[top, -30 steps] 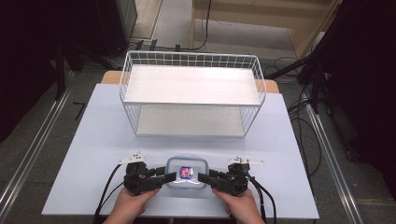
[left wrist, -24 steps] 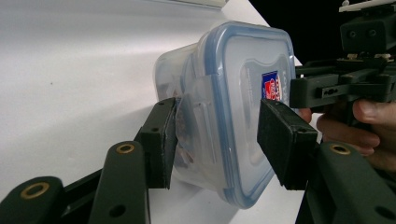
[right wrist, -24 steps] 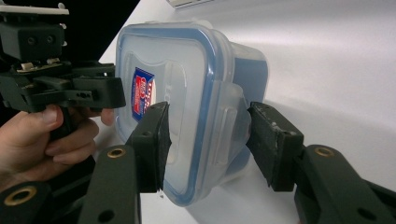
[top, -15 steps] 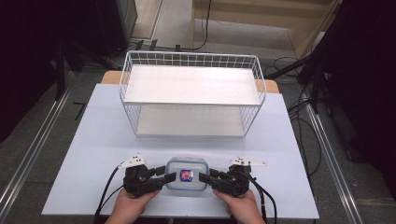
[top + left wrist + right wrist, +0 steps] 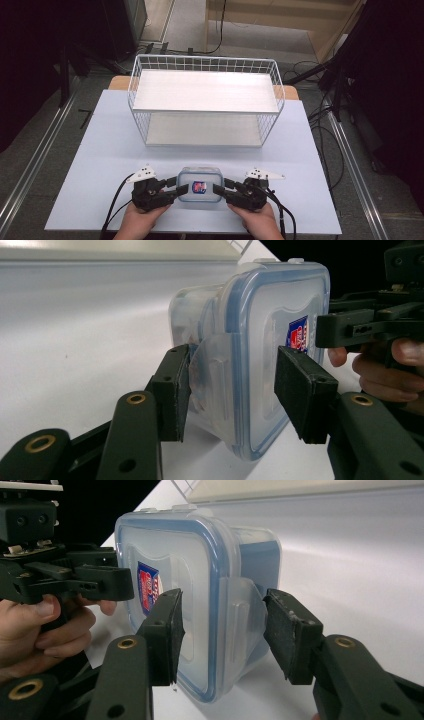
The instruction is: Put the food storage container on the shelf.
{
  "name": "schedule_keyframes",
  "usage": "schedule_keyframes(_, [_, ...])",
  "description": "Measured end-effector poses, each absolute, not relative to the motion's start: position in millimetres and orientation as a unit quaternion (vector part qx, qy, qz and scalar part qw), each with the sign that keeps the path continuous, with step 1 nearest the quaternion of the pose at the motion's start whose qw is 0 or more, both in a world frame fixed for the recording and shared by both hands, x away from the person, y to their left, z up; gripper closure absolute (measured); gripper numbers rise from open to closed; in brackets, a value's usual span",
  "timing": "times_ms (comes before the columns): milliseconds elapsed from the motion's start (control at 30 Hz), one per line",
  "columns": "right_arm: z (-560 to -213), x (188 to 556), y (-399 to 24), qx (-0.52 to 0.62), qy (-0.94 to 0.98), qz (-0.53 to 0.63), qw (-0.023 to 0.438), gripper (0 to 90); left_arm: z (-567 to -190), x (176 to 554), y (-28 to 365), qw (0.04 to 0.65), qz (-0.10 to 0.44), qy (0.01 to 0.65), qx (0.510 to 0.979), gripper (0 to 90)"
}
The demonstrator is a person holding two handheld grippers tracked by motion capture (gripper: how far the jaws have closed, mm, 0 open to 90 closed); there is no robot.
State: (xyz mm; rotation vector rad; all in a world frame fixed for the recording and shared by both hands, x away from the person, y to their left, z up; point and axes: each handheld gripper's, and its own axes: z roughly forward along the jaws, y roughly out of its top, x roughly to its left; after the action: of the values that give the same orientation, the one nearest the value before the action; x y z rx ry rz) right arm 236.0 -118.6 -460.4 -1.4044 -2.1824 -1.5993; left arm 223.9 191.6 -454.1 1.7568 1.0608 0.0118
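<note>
A clear plastic container (image 5: pixel 200 184) with a blue-rimmed lid and a red and blue label lies near the table's front edge. My left gripper (image 5: pixel 181 187) holds its left end and my right gripper (image 5: pixel 219 189) its right end. In the left gripper view the container (image 5: pixel 260 340) sits between the jaws of my left gripper (image 5: pixel 230 390). One pad presses the side latch, the other the lid; these jaws have just been closing. In the right gripper view my right gripper (image 5: pixel 225 630) clamps the opposite latch of the container (image 5: pixel 200 580) the same way.
A white wire basket shelf (image 5: pixel 205 95) with two white boards stands at the back of the pale blue table (image 5: pixel 100 150). Bare tabletop lies between it and the container. Cables trail from both grippers over the front edge.
The left gripper's jaws have drawn in a little on the container's left end. Both hands and the container stay where they were.
</note>
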Motion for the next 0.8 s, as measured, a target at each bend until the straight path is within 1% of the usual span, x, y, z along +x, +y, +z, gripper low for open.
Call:
schedule_keyframes(100, [-457.9, 235.1, -118.7, -0.454, -0.715, -0.53, 0.04, 51.9, -451.8, 222.6, 191.3, 0.522, 0.012, 0.44, 0.73, 50.1])
schedule_keyframes(133, [-455.5, 234.2, -118.8, -0.448, -0.716, -0.534, 0.03, 51.9, -449.7, 221.5, 190.9, 0.528, 0.02, 0.434, 0.73, 50.1])
schedule_keyframes(433, [-444.3, 228.9, -118.9, -0.426, -0.715, -0.554, -0.003, 51.8, -438.8, 215.7, 189.7, 0.545, 0.046, 0.418, 0.725, 50.1])
schedule_keyframes(533, [-435.8, 225.2, -119.3, -0.412, -0.714, -0.565, -0.024, 51.8, -431.7, 212.8, 189.1, 0.556, 0.062, 0.406, 0.723, 50.1])
schedule_keyframes(800, [-424.7, 219.1, -119.7, -0.392, -0.712, -0.581, -0.054, 51.6, -422.3, 208.0, 188.9, 0.574, 0.085, 0.386, 0.718, 50.1])
